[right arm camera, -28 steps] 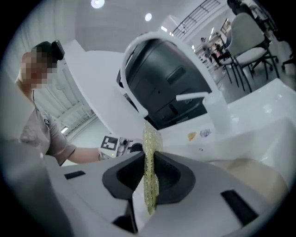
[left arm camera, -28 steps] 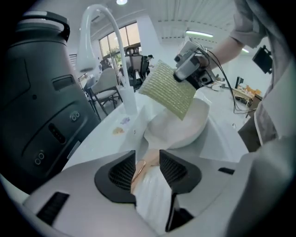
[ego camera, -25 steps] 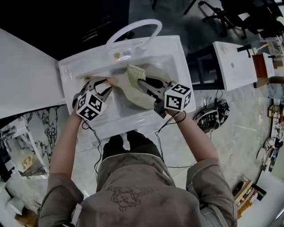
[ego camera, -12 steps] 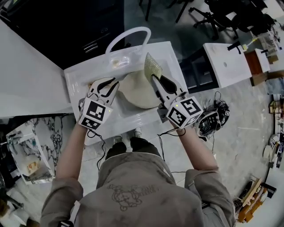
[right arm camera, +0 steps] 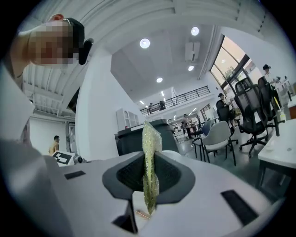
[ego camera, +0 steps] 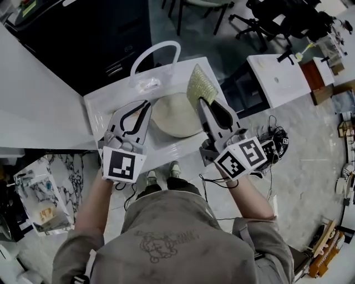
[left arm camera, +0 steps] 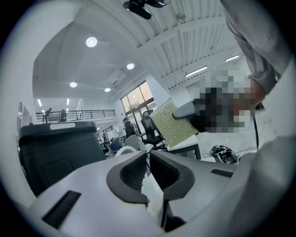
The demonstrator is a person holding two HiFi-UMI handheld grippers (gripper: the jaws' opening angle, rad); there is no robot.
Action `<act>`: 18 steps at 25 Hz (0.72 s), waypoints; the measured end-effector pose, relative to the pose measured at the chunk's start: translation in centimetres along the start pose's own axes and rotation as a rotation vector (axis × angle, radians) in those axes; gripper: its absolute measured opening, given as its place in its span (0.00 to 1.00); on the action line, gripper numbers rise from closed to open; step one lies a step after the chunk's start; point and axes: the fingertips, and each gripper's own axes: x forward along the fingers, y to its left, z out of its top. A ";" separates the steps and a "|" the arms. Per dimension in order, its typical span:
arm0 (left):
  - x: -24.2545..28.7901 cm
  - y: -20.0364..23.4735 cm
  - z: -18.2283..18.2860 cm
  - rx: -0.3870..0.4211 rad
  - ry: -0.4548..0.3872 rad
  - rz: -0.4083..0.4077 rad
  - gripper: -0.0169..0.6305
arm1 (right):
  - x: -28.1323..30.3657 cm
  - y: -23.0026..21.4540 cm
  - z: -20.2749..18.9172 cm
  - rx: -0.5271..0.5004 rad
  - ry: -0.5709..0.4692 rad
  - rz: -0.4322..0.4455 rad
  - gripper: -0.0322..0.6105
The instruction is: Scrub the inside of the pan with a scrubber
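Open office hall: pale marbled floor [ego camera: 299,166], black office chairs [ego camera: 266,16], a white table [ego camera: 277,77], a black cabinet [ego camera: 94,39] just behind the white sink [ego camera: 97,111]. All positions below are relative to that sink.

Right gripper [ego camera: 202,102] [right arm camera: 148,171]: clamped on the scrubber [ego camera: 201,83] [right arm camera: 149,157]. Both pads press flat on its faces. It sits over the sink's right half, nose toward the far rim.

Scrubber: thin yellow-green pad, seen edge-on in the right gripper view, standing upright in the jaw gap. Its long axis runs along the jaws. The free end sticks out past the tips and, in the head view, reaches the sink's far right corner. The left gripper view shows its broad textured face [left arm camera: 175,122], tilted.

Left gripper [ego camera: 145,104] [left arm camera: 148,159]: jaws have just been closing and are now together bar a hairline gap, with nothing between them. It is over the sink's left half, nose also toward the far rim, roughly parallel to the right gripper.

Pan [ego camera: 175,113]: round and beige, in the sink basin, mid-sink. In the head view it shows between the two grippers, its right edge covered by the right gripper. Can't tell which way the handle points, or whether either gripper touches the pan.
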 end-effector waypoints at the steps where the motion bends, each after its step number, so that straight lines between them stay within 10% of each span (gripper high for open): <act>1: -0.3 -0.3 0.7 0.011 -0.012 -0.008 0.08 | -0.5 0.4 0.6 -0.018 -0.010 -0.005 0.15; 10: -3.1 -1.4 4.0 -0.083 -0.062 -0.020 0.07 | -5.3 3.7 4.4 -0.308 -0.057 -0.066 0.15; 18: -4.0 -2.9 4.4 -0.120 -0.061 -0.011 0.07 | -6.9 5.0 4.0 -0.296 -0.051 -0.061 0.15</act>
